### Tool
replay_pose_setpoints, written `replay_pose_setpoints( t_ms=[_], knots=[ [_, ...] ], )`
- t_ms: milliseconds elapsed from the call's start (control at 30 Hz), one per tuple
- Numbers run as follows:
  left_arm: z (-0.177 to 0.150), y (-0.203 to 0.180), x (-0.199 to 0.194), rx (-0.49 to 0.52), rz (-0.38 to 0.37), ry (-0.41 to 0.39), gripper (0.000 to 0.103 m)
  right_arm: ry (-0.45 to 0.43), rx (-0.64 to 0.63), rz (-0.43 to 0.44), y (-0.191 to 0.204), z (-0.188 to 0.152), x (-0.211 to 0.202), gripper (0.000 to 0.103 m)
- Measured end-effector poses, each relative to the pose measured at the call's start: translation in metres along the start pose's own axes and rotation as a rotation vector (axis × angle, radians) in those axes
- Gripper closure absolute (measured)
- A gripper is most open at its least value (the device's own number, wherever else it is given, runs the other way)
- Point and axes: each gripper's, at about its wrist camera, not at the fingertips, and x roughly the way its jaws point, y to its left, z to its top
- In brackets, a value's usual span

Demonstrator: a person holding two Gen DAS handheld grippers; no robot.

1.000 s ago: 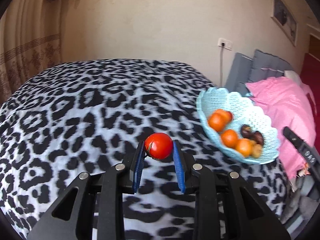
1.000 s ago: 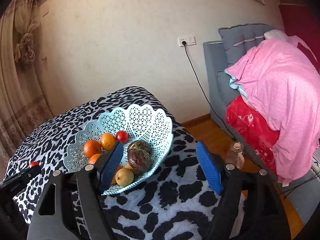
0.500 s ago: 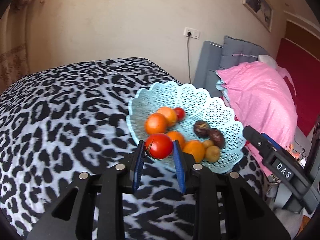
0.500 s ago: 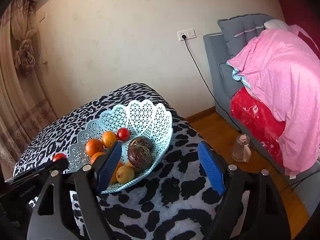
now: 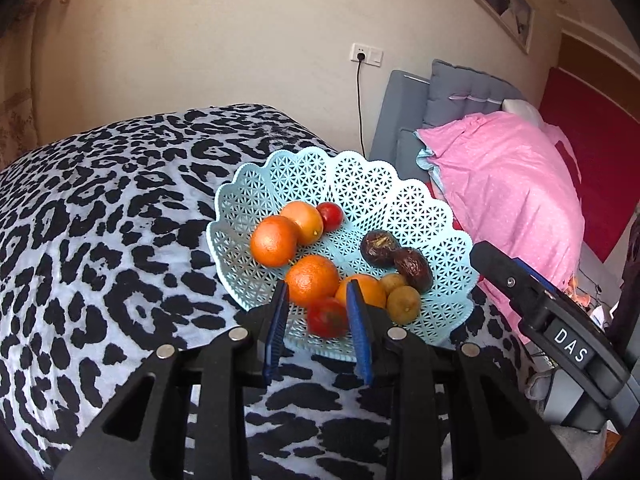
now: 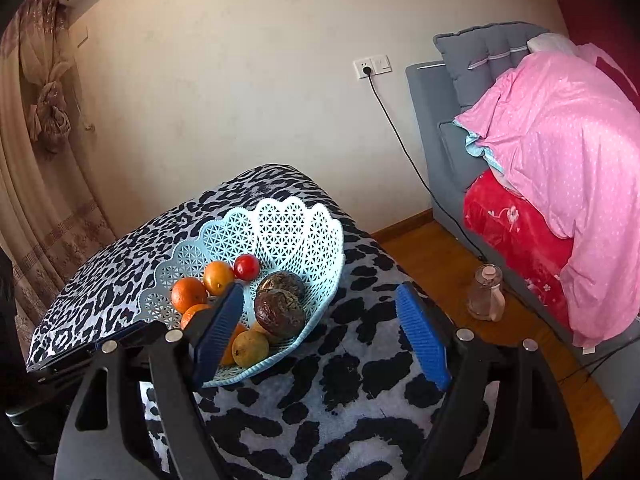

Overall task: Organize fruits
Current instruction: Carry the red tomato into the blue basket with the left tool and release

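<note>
A light blue lattice basket [image 5: 360, 172] sits on the leopard-print cloth [image 5: 100, 240] and holds several oranges [image 5: 275, 240], a small tomato [image 5: 330, 216], two dark wrinkled fruits [image 5: 412, 268] and yellowish fruits [image 5: 403, 304]. My left gripper [image 5: 316, 292] hangs over the basket's near rim with its jaws opening. A red tomato [image 5: 327, 317], blurred, lies low between the pads with a gap on its left side, so the pads do not press it. My right gripper [image 6: 320, 290] stands open and empty at the right side of the basket [image 6: 296, 216].
The cloth-covered table ends just right of the basket. Beyond it are a wooden floor with a glass bottle [image 6: 486, 298], a grey bed head [image 6: 480, 52] and pink bedding [image 6: 560, 128]. A curtain [image 6: 44, 120] hangs at the left. The right gripper's finger [image 5: 520, 280] reaches in beside the basket.
The left gripper swung from the bare cloth to over the basket. Its pads have parted a little and the tomato has dropped lower between them. The right gripper stayed nearly still.
</note>
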Motion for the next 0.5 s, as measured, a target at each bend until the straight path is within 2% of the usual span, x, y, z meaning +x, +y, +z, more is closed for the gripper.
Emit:
replay_pose_setpoints(
  t_ms=[233, 267, 300, 367, 500],
  knots=[
    [-0.004, 0.017, -0.010, -0.055, -0.003, -0.019, 0.067, 0.005, 0.005, 0.000, -0.001, 0.000, 0.002, 0.023],
    [-0.004, 0.018, -0.012, -0.058, 0.005, -0.024, 0.065, 0.005, 0.003, 0.000, -0.001, 0.000, 0.001, 0.023],
    [-0.005, 0.019, -0.015, -0.059, 0.026, -0.038, 0.057, 0.004, 0.003, 0.000, -0.001, 0.000, 0.001, 0.023],
    [-0.005, 0.020, -0.020, -0.062, 0.039, -0.060, 0.049, 0.005, 0.005, 0.000, -0.001, 0.000, 0.001, 0.023],
    [-0.006, 0.024, -0.025, -0.061, 0.058, -0.078, 0.049, 0.003, 0.003, 0.000, -0.001, 0.000, 0.001, 0.023]
  ],
)
